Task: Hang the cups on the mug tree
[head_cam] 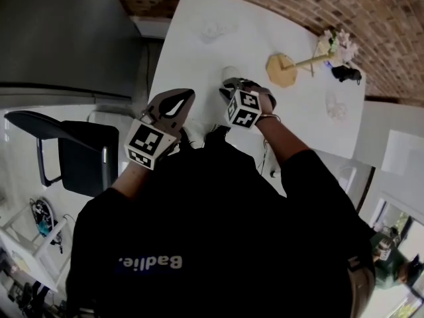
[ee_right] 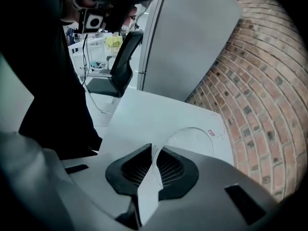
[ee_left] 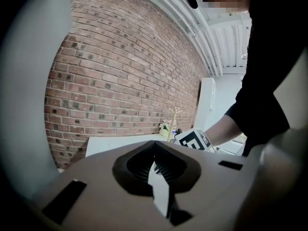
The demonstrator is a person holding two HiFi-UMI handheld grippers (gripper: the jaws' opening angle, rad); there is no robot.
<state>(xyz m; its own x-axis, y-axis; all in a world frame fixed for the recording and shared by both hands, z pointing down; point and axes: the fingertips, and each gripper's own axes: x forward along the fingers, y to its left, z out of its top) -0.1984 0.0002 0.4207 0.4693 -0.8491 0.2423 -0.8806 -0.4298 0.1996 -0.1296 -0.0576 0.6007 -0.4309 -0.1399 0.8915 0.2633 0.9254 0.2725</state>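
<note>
cup point(ee_right: 192, 136) rim pinched in right gripper point(ee_right: 153, 150) jaws.

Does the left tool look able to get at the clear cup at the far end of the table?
Probably yes. Only bare table lies between the left tool and the far cup. Its jaws are shut, though, so it would have to open first.
</note>
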